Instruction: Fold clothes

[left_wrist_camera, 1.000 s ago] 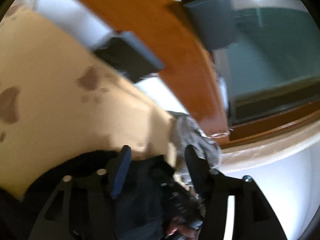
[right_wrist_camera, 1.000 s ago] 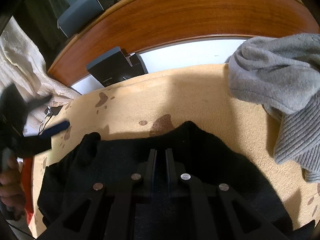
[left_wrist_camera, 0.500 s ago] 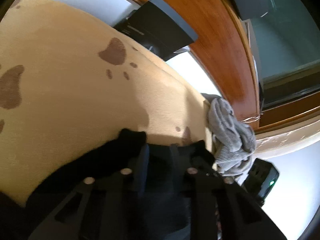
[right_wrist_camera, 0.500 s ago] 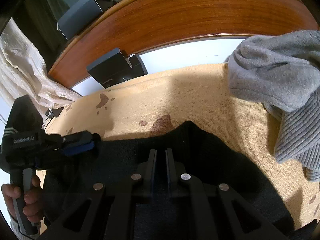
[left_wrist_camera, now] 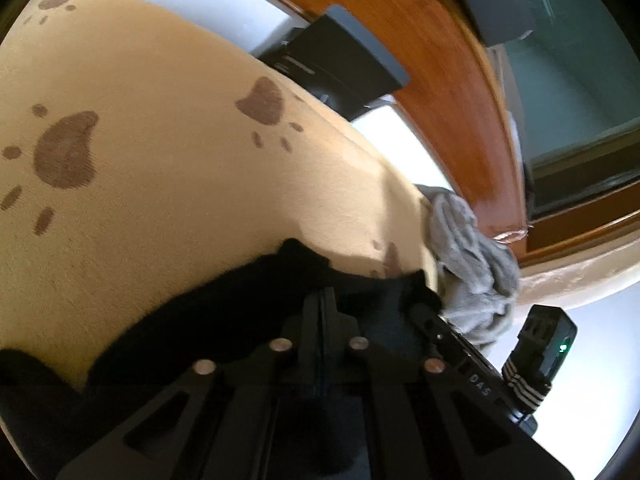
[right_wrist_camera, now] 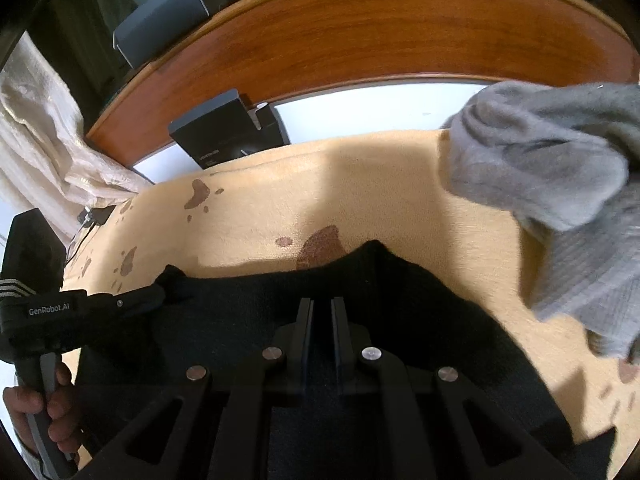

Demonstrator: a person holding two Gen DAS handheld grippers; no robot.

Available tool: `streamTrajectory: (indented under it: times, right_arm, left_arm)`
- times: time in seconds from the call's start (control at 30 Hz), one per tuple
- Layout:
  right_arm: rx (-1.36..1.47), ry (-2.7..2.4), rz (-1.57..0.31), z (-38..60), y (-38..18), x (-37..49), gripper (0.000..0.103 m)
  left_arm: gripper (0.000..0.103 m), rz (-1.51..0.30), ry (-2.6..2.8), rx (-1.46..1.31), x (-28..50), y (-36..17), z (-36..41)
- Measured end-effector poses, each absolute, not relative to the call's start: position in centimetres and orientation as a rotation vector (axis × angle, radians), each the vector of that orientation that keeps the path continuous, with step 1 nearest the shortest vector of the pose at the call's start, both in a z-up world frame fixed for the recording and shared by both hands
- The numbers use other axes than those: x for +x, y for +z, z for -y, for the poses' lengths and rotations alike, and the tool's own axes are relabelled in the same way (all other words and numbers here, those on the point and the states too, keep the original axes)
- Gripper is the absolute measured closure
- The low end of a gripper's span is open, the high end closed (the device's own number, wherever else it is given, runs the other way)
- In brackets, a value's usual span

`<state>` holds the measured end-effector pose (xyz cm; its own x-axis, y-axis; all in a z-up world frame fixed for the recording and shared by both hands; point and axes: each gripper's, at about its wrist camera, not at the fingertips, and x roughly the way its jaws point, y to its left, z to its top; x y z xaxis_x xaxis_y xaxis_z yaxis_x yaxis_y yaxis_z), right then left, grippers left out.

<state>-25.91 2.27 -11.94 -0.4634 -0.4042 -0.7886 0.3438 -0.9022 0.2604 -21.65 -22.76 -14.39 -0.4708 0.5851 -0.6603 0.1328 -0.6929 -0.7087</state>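
Left claw [left_wrist_camera: 325, 300] now clamped, black garment [right_wrist_camera: 360, 304] pinched

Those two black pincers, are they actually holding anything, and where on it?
Both are shut on the black garment. The left gripper pinches its far left corner; the right gripper pinches the far edge nearer the middle.

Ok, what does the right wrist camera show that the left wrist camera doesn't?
Only the right wrist view shows the cream cloth, the person's hand and the left gripper seen from the side. Only the left wrist view shows the right gripper's body. Both show the black garment, grey garment, paw-print blanket and dark box.
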Motion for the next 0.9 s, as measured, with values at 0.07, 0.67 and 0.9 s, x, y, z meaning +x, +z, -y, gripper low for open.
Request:
streamTrajectory:
  times: [0.07,0.67,0.9]
  right_arm:
    - [1.25,-2.402,0.001,-2.4,-10.9,-24.5,0.094]
    - [1.205,-2.335,-0.244,-2.7,-12.0,-18.4,0.093]
    - [1.12,-2.392,-0.172,-3.0,-9.6,-16.7,0.08]
  left_arm:
    - [0.08,1.026,2.246,-1.378,-20.6,-13.5,22.5]
    - [0.053,0.717,2.289,-1.384,-14.4,-13.6,17.7]
    - [0.038,0.621,2.384,-1.302,-11.8,-11.5,16.8]
